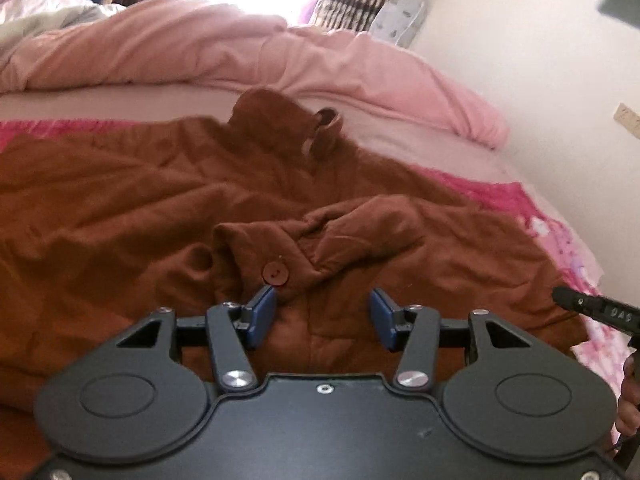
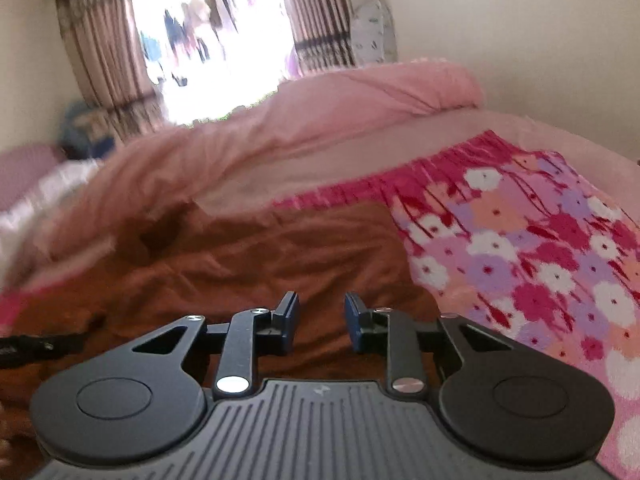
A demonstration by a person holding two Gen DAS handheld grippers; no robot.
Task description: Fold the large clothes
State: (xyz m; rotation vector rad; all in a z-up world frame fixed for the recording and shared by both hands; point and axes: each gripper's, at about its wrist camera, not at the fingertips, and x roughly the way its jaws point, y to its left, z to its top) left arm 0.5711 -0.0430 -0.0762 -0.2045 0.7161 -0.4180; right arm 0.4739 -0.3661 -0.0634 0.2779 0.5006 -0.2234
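Note:
A large brown coat (image 1: 160, 208) lies spread and wrinkled across the bed. A folded sleeve with a dark red button (image 1: 274, 272) rests on its middle, and its collar (image 1: 320, 132) points toward the far side. My left gripper (image 1: 322, 312) hovers just above the coat near the button, jaws apart, nothing between the blue pads. In the right wrist view the same coat (image 2: 240, 264) fills the lower middle. My right gripper (image 2: 322, 320) stands over it with a narrower gap and no cloth pinched. The other gripper's tip (image 1: 592, 308) shows at the right edge of the left wrist view.
The coat rests on a pink floral blanket (image 2: 540, 260). A bunched pink duvet (image 1: 280, 52) lies along the far side of the bed. A white wall (image 1: 540, 60) runs on the right. Curtains (image 2: 104, 48) and a bright window (image 2: 208, 40) stand behind.

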